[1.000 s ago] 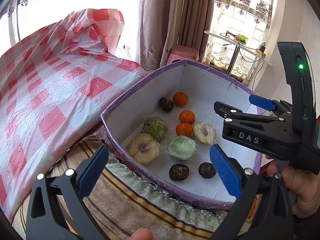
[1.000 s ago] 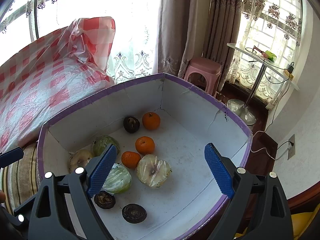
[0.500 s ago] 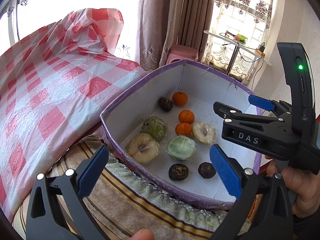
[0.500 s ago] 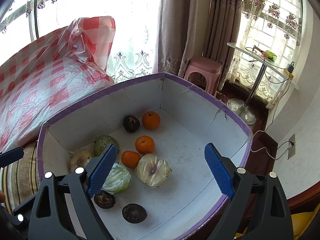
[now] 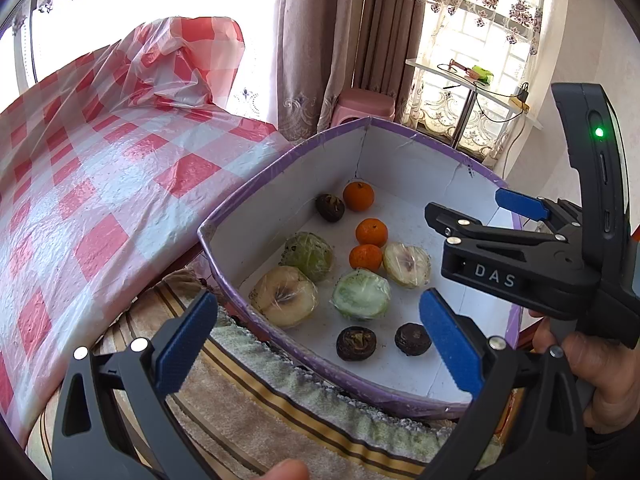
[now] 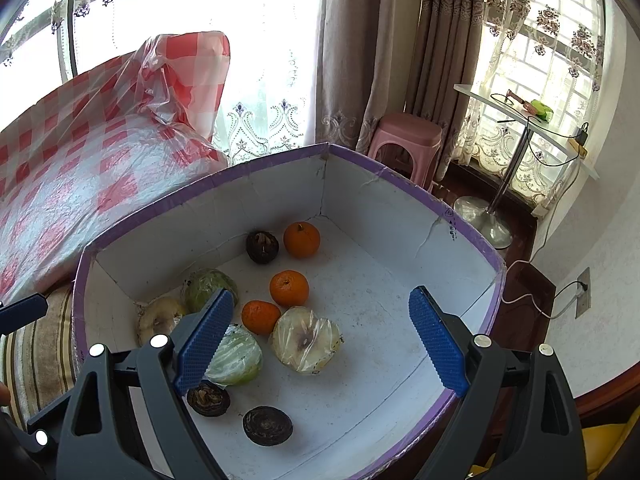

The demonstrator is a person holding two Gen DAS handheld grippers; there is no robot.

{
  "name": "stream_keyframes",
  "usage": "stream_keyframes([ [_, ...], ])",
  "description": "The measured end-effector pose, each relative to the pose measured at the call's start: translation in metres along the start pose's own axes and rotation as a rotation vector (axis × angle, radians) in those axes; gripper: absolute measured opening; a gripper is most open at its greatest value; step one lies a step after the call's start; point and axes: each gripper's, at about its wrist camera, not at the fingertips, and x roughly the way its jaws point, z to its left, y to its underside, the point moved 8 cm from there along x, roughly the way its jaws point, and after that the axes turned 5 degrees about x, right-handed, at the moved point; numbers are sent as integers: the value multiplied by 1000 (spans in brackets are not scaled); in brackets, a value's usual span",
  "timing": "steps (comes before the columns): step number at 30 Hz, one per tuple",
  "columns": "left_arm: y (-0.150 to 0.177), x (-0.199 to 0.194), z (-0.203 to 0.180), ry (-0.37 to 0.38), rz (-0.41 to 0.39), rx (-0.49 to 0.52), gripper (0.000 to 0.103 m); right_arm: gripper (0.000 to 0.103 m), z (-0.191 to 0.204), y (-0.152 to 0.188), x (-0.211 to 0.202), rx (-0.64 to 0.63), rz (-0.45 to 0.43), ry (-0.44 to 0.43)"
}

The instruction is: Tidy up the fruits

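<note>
A white box with a purple rim (image 5: 280, 160) (image 6: 400, 178) holds the fruit. Inside lie three oranges (image 5: 371, 233) (image 6: 289, 288), three dark round fruits (image 5: 356, 343) (image 6: 267, 426), and several plastic-wrapped halves, pale (image 5: 285, 295) (image 6: 306, 340) and green (image 5: 361, 294) (image 6: 234, 354). My left gripper (image 5: 320, 344) is open and empty, above the box's near rim. My right gripper (image 6: 320, 340) is open and empty, hovering over the box; it also shows in the left wrist view (image 5: 500, 248) at the right.
A red and white checked plastic cloth (image 5: 100, 160) covers the surface to the left. A striped towel (image 5: 280, 408) lies under the box's near side. A pink stool (image 6: 406, 138) and a small glass table (image 6: 528, 120) stand by the curtains beyond.
</note>
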Motion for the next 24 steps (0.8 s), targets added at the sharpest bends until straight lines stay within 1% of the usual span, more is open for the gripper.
stream_keyframes([
  [16,-1,3,-2,-8,23,16,101,87,-4,1,-1,9,1,8],
  [24,-1,9,-5,-4,51,46,101,87,-17,1,-5,26,1,31],
])
